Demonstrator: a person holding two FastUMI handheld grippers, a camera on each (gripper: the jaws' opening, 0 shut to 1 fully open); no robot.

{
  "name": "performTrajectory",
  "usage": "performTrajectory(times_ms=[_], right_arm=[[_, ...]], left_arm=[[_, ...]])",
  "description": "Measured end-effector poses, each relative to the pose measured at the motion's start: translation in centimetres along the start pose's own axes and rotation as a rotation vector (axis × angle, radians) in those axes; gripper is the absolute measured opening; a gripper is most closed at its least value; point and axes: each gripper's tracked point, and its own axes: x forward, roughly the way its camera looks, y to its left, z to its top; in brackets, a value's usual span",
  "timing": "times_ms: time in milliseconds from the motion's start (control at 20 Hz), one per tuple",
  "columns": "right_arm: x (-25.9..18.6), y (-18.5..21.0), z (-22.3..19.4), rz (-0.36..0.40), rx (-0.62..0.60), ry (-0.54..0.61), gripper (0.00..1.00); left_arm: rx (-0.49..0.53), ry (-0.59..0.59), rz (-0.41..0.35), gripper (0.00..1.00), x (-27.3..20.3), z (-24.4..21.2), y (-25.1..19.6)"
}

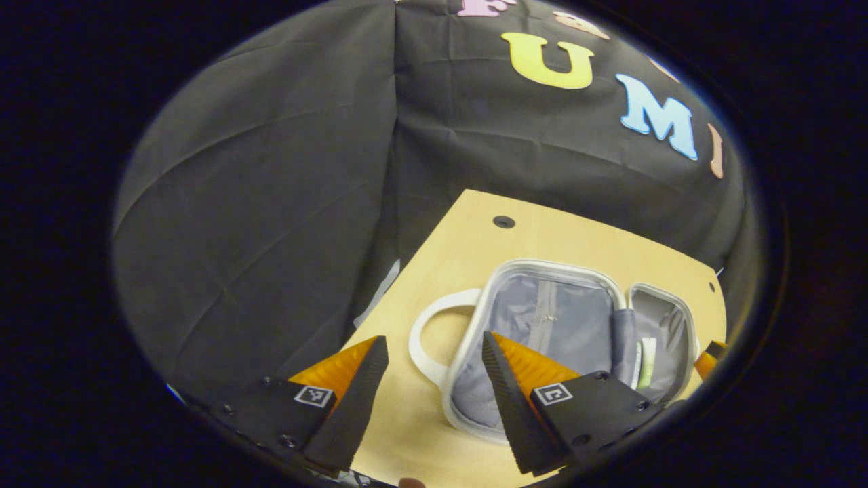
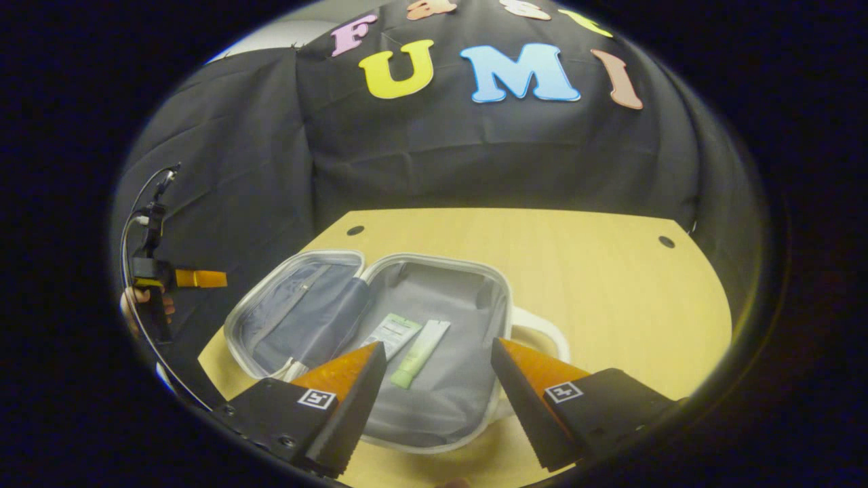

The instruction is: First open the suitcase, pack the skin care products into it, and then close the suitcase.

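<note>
The small suitcase [image 2: 475, 400] lies open and flat on the wooden table, white rim and grey lining showing. Its right half holds a white tube [image 2: 392, 332] and a pale green tube [image 2: 420, 352] side by side. The left half [image 2: 298, 305] has a zipped grey divider. My right gripper [image 2: 439, 343] hovers open above the near side of the case, holding nothing. In the left gripper view the suitcase [image 1: 542, 318] lies ahead with its white handle [image 1: 424, 332] toward me, and a tube [image 1: 647, 362] shows in the far half. My left gripper [image 1: 434, 337] is open and empty over the handle.
The light wooden table [image 2: 610, 291] has small holes [image 2: 666, 241] near its far corners and bare room to the right of the case. Black cloth walls the booth. The left gripper [image 2: 196, 278] is seen beyond the table's left edge, held by a hand [image 2: 132, 301].
</note>
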Motion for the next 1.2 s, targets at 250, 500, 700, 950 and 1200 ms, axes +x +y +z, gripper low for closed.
performTrajectory(times_ms=[250, 500, 700, 950, 1200], right_arm=[[-2.0, -2.8, -0.4, -0.084, 0.028, 0.005, 0.95], [-3.4, -5.1, -0.7, -0.147, 0.032, 0.018, 0.95], [-4.1, -6.3, -1.1, -0.176, 0.043, 0.029, 0.96], [-4.8, -7.1, -1.9, -0.189, 0.049, 0.042, 0.96], [-6.1, -8.7, -1.1, -0.225, 0.051, -0.001, 0.96]], left_arm=[[-0.073, 0.089, -0.08, 0.92, 5.5, 0.0, 2.2], [-0.197, 0.205, -0.156, 0.92, 10.1, -3.3, 2.8], [-0.317, 0.266, -0.206, 0.93, 12.0, -5.3, 2.3], [-0.422, 0.284, -0.211, 0.19, 13.1, -6.3, 1.4], [-0.41, 0.19, -0.22, 0.15, 10.0, -2.7, 0.6]])
